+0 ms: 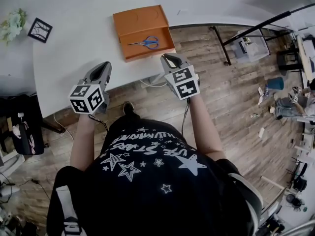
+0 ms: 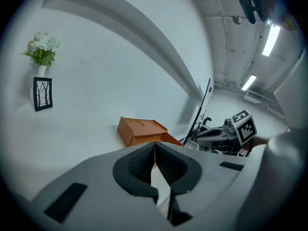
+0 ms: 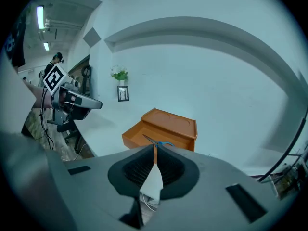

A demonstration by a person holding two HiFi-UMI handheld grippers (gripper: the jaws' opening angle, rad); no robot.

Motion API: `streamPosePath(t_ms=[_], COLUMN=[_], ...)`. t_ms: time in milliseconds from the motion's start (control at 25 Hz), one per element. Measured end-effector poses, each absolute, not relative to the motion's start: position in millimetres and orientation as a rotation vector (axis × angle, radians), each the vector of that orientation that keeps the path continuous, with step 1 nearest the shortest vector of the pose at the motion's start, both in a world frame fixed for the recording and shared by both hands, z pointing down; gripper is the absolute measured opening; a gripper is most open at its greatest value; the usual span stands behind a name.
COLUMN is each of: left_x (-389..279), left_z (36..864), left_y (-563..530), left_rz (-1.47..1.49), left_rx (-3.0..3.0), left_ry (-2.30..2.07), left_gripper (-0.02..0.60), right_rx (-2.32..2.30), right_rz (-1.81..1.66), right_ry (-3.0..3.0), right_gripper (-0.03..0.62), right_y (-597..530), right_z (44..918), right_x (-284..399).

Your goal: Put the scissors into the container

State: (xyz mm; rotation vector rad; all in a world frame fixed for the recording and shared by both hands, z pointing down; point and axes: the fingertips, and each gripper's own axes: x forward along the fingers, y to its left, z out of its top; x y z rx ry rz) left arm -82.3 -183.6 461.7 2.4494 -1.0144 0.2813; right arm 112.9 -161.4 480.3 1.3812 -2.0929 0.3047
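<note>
Blue-handled scissors [image 1: 146, 43] lie inside the orange container [image 1: 129, 33] on the white table; the right gripper view shows the scissors [image 3: 159, 142] in the container [image 3: 166, 127]. Both grippers are held near the table's front edge, short of the container. My left gripper [image 1: 104, 68] is shut with nothing between its jaws, and the container [image 2: 139, 131] shows beyond its tips [image 2: 154, 143]. My right gripper [image 1: 169, 59] is shut and empty too, its tips [image 3: 154, 146] pointing at the container.
The white table [image 1: 74, 53] carries a small framed picture [image 1: 40, 29] and a plant [image 1: 13, 23] at its far left. Wooden floor lies to the right, with a black metal stand [image 1: 256, 31] and loose clutter [image 1: 283, 102].
</note>
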Motion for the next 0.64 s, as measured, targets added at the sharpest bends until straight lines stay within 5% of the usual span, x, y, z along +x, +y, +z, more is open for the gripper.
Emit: streamPosePath(t_ms=[640], left_x=[-57.6], left_z=[455.4], left_y=[-50.1], left_rz=[0.284], left_rx=[2.417], left_ry=[-1.105], left_gripper=[0.02], right_rx=[1.356], right_rz=[0.318], right_ry=[-2.153], right_gripper=[0.055], right_y=[-39.7], right_z=[476.2], right_x=[144.3])
